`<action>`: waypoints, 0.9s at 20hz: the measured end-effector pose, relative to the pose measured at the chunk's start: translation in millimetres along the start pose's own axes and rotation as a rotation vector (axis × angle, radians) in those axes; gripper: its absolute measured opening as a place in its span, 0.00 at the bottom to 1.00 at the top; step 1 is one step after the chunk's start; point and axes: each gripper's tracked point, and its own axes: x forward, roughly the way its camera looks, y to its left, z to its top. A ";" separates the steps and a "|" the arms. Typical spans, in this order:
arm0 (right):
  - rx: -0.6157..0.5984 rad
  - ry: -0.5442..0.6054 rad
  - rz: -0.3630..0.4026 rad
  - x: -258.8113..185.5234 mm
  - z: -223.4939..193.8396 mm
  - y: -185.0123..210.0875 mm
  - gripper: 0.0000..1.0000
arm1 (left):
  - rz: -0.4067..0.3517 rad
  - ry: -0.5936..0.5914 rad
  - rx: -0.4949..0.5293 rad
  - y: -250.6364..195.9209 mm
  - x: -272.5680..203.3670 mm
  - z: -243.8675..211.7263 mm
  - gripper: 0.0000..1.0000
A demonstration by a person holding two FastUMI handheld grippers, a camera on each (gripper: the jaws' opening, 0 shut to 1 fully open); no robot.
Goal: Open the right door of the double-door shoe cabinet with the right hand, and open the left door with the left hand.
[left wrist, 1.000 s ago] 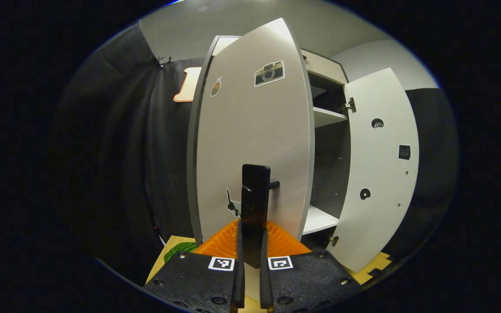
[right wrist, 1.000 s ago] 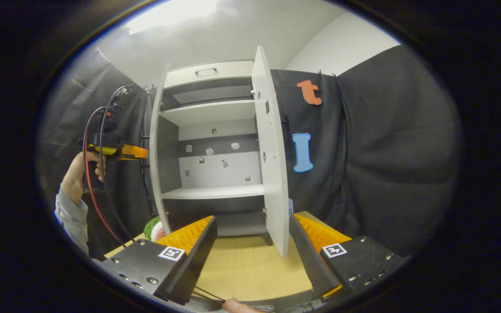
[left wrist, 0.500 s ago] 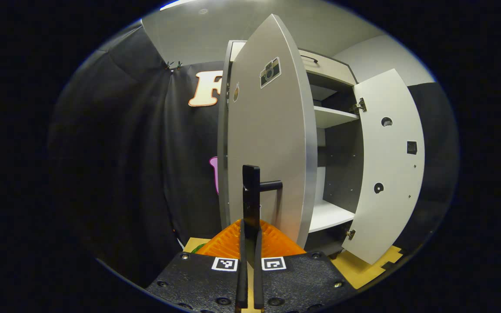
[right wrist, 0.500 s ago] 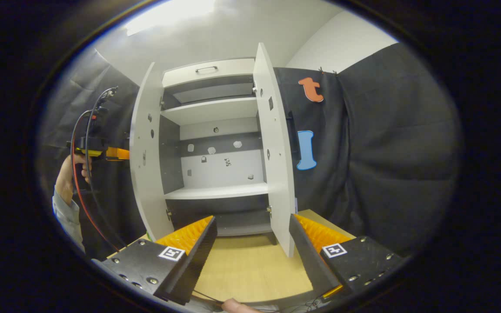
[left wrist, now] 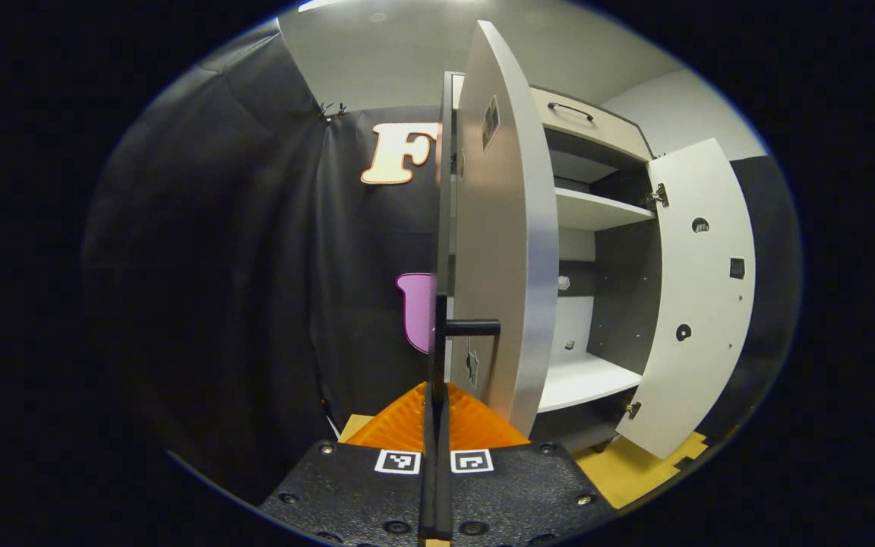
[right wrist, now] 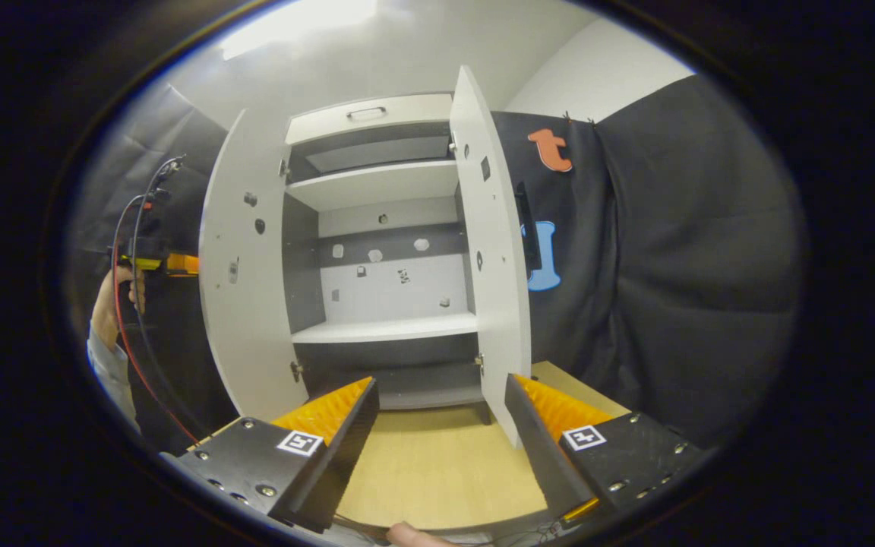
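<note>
Both doors of the shoe cabinet (right wrist: 377,228) are swung wide: the left door (left wrist: 502,228) and the right door (right wrist: 491,251). Two shelves (right wrist: 384,328) are seen inside. The left hand-held gripper (left wrist: 435,425) is clamped on the left door's handle (left wrist: 441,334); the right hand-held gripper (right wrist: 441,425) is spread apart above the table (right wrist: 437,471).

Support surface: flat light wooden tabletop (right wrist: 437,471), pale yellow-tan grain, also visible at lower right in the left gripper view (left wrist: 627,475). Standing directly on it: white double-door shoe cabinet with grey interior (right wrist: 384,330), set towards the far edge.
</note>
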 end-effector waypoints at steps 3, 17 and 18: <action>-0.008 0.004 0.006 3.0 -2.3 3.3 0.99 | 0.013 0.003 0.000 -0.9 -1.6 -0.6 0.00; 0.003 0.028 0.002 50.8 21.4 -6.9 0.99 | 0.063 -0.134 -0.020 -45.3 -85.1 29.4 0.95; 0.008 0.025 0.008 52.7 25.5 -5.5 0.99 | 0.077 -0.137 -0.016 -49.9 -89.8 27.9 0.96</action>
